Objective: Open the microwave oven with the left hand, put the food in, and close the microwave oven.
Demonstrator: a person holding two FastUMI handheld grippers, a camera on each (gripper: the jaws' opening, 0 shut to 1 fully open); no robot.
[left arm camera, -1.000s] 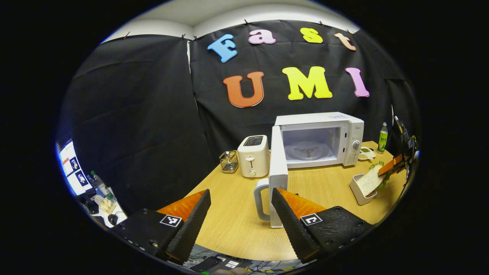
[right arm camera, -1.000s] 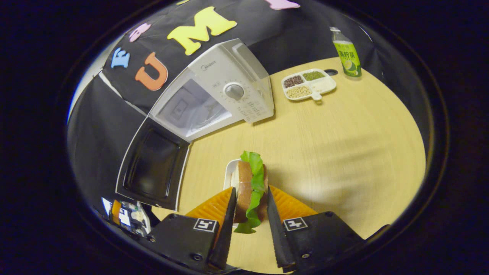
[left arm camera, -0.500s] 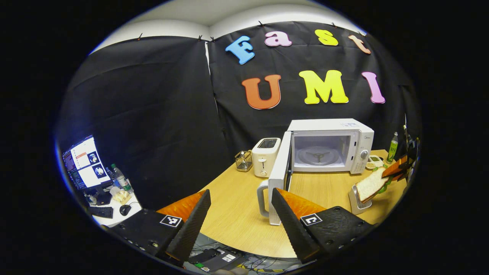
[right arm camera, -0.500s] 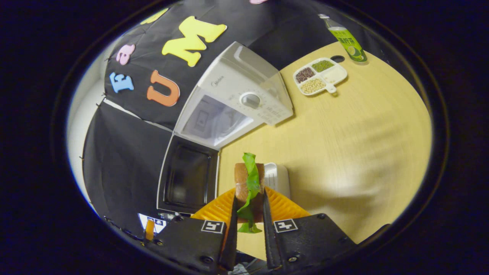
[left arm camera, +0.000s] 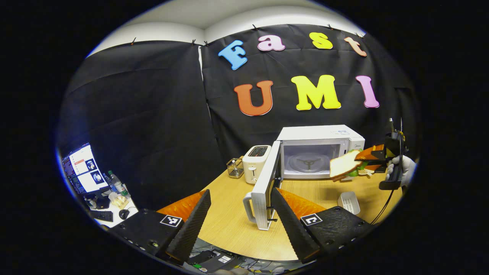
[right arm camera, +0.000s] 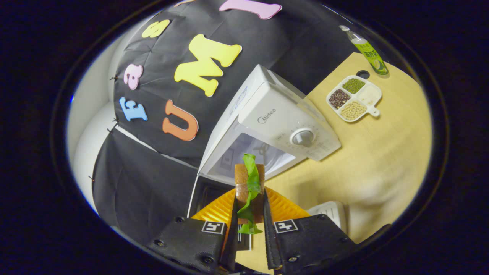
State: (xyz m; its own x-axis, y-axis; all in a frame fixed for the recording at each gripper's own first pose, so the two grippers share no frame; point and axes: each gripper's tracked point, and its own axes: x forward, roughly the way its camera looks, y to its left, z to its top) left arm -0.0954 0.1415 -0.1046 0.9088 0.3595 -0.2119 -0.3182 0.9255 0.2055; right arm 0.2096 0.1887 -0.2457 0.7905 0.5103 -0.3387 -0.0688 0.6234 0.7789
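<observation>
Already the sandwich (right arm camera: pixel 248 187) is off the table, pinched on both sides by the right gripper (right arm camera: pixel 249 214), its fingers pressing the bread with lettuce sticking out. In the left gripper view the sandwich (left arm camera: pixel 345 165) hangs in the air just in front of the microwave (left arm camera: pixel 319 152), at the right edge of its mouth and not yet inside. The door (left arm camera: pixel 263 191) stands swung wide, so the opening step looks done; the turntable (left arm camera: pixel 307 162) inside is bare. The small white holder (left arm camera: pixel 348 201) sits on the table (left arm camera: pixel 229 225) below, with nothing in it. The left gripper (left arm camera: pixel 238 221) hangs back near the door's handle, fingers spread wide and holding nothing. What's left, I'd judge: carry the sandwich in, let go, withdraw, then shut the door.
</observation>
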